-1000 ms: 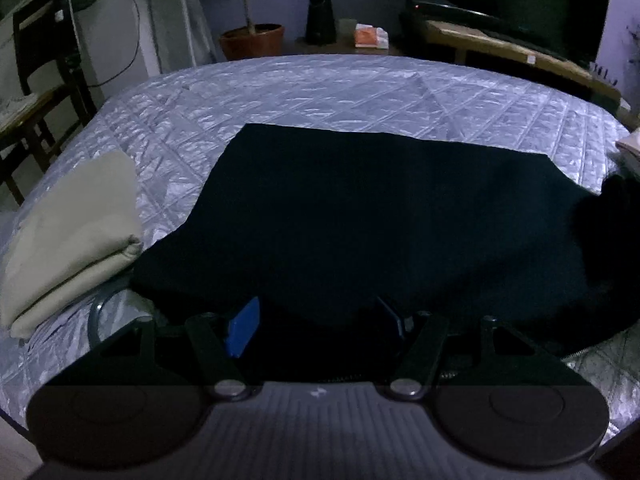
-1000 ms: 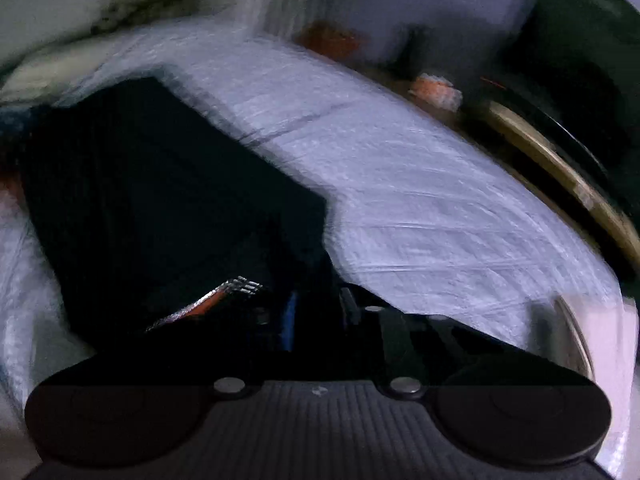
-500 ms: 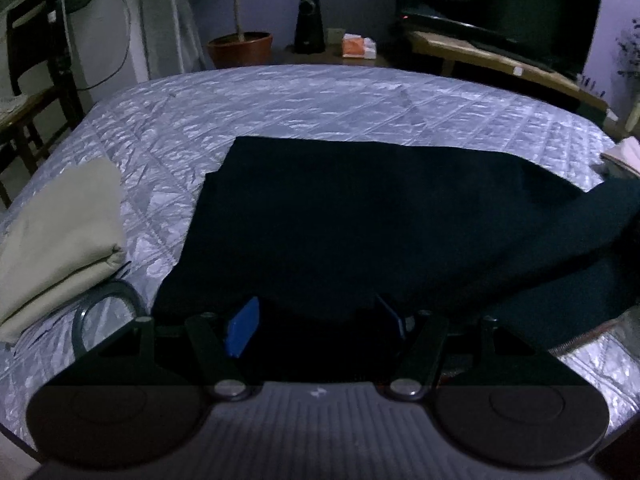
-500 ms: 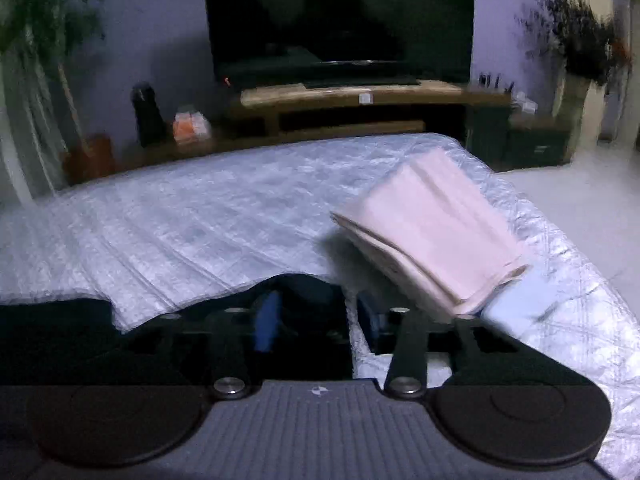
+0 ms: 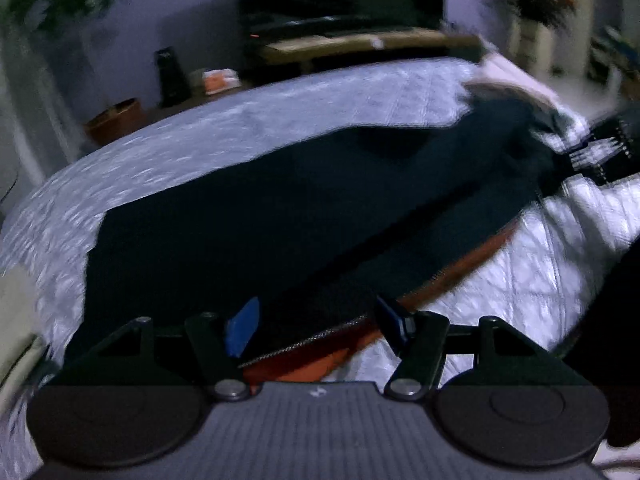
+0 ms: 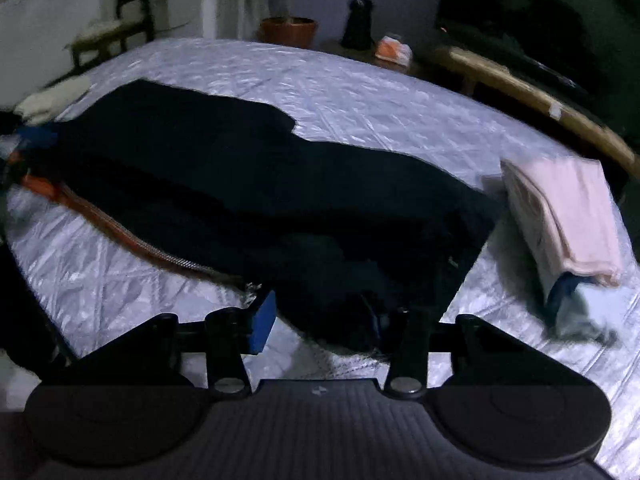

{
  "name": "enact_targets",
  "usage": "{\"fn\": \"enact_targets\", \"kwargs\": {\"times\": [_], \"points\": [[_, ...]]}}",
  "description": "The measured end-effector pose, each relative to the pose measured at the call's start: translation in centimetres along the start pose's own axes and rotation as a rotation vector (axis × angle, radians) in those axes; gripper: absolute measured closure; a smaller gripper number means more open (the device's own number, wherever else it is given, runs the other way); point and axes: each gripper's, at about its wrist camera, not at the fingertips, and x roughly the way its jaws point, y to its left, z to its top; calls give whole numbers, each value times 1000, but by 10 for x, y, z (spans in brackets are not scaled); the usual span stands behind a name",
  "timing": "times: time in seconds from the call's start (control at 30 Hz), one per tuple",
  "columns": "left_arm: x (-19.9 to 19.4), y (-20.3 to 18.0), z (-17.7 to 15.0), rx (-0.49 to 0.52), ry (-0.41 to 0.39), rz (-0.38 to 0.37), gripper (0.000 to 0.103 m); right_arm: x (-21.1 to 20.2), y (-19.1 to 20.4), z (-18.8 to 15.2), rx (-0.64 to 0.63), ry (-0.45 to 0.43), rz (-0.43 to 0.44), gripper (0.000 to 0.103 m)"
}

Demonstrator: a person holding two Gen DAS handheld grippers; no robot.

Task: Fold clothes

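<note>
On the silver quilted bed cover (image 6: 360,92), the dark zip-up jacket with orange lining (image 6: 248,184) now lies doubled lengthwise, one fold made, while left gripper (image 5: 316,320) and right gripper (image 6: 320,312) stand apart, empty.

Dim room, bluish light; bed under a silvery quilted cover (image 6: 360,92); dark television (image 6: 532,12) on a low wooden stand (image 6: 532,96) beyond it; terracotta plant pot (image 6: 288,30) on the floor; wooden chair (image 6: 108,36) by a pale wall.
</note>
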Motion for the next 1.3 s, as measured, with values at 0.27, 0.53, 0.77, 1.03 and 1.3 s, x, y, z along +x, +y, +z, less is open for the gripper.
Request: {"fn": "enact_targets", "kwargs": {"times": [0.27,0.53,0.77,1.03,1.3], "points": [[20,-5,14,-17,41,-13,42,49,-23,25,108,25,-156,54],[22,16,20,-145,40,-85,42,41,-46,30,228,-31,-138,52],[30,2,8,-33,100,-73,42,76,-38,58,84,29,-187,54],[30,5,2,-21,111,-63,37,117,-42,87,-23,48,-299,54],[30,10,4,-38,105,-71,38,86,-45,78,70,43,-325,39]]}}
